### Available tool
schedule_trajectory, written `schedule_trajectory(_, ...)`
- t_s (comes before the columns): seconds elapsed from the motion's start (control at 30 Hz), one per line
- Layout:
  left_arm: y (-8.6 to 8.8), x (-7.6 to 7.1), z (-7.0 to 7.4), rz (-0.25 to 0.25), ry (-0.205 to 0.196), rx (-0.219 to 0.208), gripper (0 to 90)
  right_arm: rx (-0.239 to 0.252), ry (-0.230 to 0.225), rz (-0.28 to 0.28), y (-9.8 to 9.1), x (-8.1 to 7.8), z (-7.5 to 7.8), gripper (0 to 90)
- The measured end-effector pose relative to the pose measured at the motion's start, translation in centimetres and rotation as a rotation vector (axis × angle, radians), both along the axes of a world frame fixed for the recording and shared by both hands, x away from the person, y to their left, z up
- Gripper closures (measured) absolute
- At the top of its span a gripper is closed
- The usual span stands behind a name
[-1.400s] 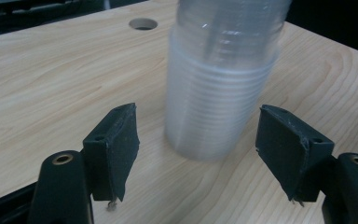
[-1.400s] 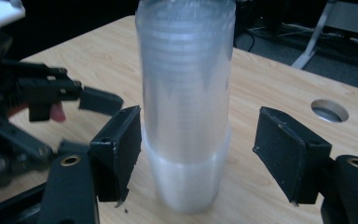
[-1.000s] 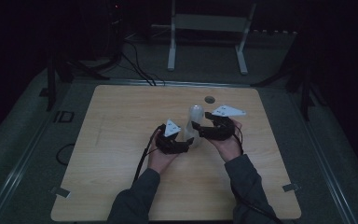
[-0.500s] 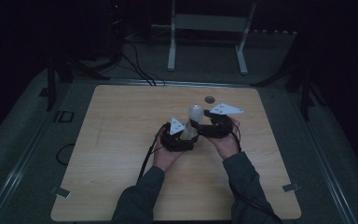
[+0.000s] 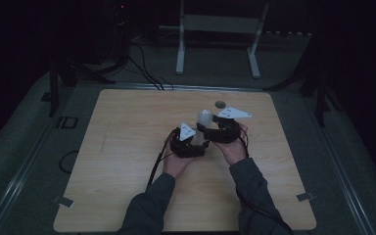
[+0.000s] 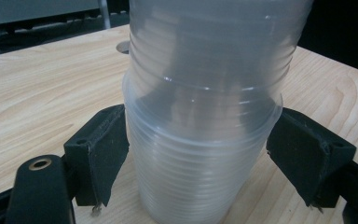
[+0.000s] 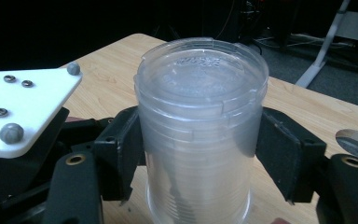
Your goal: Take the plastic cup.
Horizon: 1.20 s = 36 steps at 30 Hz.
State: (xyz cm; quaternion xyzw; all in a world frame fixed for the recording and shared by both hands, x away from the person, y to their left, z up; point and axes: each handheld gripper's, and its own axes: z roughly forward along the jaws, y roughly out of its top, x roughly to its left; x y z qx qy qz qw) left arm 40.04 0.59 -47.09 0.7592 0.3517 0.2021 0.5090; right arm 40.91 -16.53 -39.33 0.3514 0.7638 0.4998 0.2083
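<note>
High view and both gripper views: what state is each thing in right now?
cup stack: standing on the table, between both pairs of jaws.
right gripper: jaws have just been closing, now shut on the stack's upper part.
left gripper: jaws have just been opening, flanking the lower stack; whether they press it is unclear.

Dark grey sleeves (image 5: 152, 210); black grippers topped by white three-cornered screwed plates (image 7: 23, 105).

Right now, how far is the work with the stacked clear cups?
Done: no cup stands apart on the wooden table. In hand: the stack of clear plastic cups, upside down, sits between both tools; the right tool has just been closing on its top, the left tool opening at a lower rim. Left: pulling cups apart, probably.
</note>
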Motion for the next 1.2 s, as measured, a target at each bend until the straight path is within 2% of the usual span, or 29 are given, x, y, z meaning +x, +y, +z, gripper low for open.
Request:
schedule_trajectory(0.2, -0.23, -0.01, -0.10, 0.004, -0.004, 0.002, 20.7, 0.021, 0.008, -0.002, -0.24, -0.11, -0.09, 35.8)
schedule_trajectory(0.9, -0.37, -0.37, -0.15, 0.018, -0.036, 0.037, 21.8, 0.020, -0.001, -0.002, -0.34, -0.19, 0.21, 36.2)
schedule_trajectory(1.2, -0.50, -0.29, -0.14, 0.035, -0.035, 0.026, 19.8, 0.020, 0.002, 0.004, -0.15, -0.13, 0.29, 36.8)
